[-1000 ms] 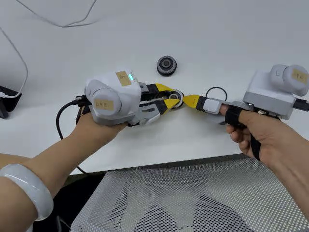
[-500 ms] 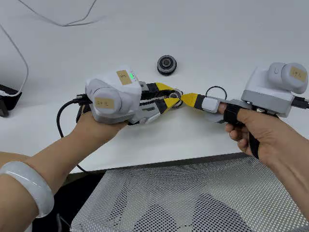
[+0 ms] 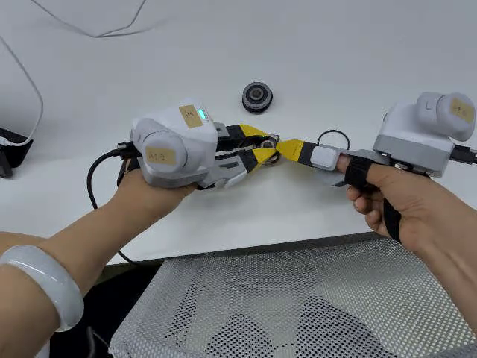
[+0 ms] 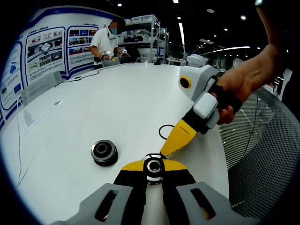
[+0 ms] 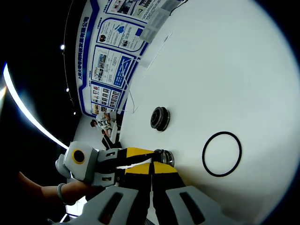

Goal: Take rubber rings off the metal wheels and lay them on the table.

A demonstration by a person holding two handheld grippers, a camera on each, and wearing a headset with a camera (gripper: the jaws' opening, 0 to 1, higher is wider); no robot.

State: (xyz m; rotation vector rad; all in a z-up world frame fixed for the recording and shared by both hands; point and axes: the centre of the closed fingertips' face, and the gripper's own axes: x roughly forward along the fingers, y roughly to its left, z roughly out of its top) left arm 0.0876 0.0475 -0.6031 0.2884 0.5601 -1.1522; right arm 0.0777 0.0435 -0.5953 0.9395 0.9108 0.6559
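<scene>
**bench stock: two grippers, two wheels, one loose ring**

item 1. left gripper (image 3: pixel 264 151), held in a hand: jaws clenched on a small metal wheel (image 4: pixel 153 168), which sits between its yellow tips just above the white table (image 3: pixel 373 60).

item 2. right gripper (image 3: pixel 287 150), held in the other hand: jaws pressed together into one yellow wedge. its tip touches the small metal wheel from the side opposite the left gripper. whether it pinches anything there cannot be told.

item 3. second wheel (image 3: pixel 257 98), black-rimmed: lies flat on the table, ahead of the left gripper's tips and off to their left, apart from both grippers.

item 4. loose rubber ring (image 3: pixel 333 139), thin and black: lies flat on the table just beside the right gripper's jaws, on their far side.

count: grippers two, wheels two, loose rings one.

nearby:
- a black cable (image 3: pixel 97 179) loops from the back of the left gripper
- a thin cord (image 3: pixel 89 33) trails across the far table
- a dark object (image 3: pixel 11 153) sits at the left edge
- a mesh surface (image 3: pixel 298 298) lies below the table's near edge
- nothing lies between the grippers and the second wheel

room: a long white table. the left gripper view shows blue-and-white display boards (image 4: pixel 47 47) on the wall, shelving (image 4: pixel 150 33), ceiling lights, and a person (image 4: pixel 105 44) standing at the far end.
</scene>
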